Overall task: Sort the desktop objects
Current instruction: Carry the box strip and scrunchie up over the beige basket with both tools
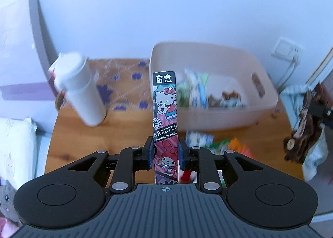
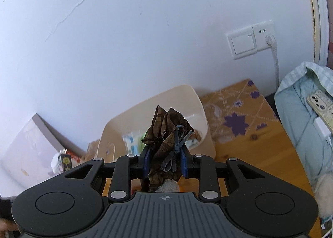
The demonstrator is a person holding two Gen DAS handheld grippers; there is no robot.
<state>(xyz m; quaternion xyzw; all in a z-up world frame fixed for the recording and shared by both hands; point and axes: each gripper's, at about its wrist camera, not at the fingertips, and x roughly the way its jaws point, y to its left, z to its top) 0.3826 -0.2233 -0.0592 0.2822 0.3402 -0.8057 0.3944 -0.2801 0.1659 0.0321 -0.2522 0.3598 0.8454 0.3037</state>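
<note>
Box (image 1: 165, 113): thin, light, stiff card; L gripper (image 1: 165, 152) pinches low end, above bin (image 1: 268, 84). R gripper (image 2: 165, 160) nips soft toy (image 2: 166, 132), floppy; keep mid-body grip.

A cartoon-printed pink box (image 1: 165, 125), brown plaid cloth (image 2: 164, 134), cream bin (image 1: 218, 59), white cup (image 1: 83, 92).

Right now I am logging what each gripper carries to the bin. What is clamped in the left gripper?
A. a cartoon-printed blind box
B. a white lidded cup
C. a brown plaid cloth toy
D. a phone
A: the left gripper pinches the tall, narrow cartoon-printed blind box between its blue pads.
</note>
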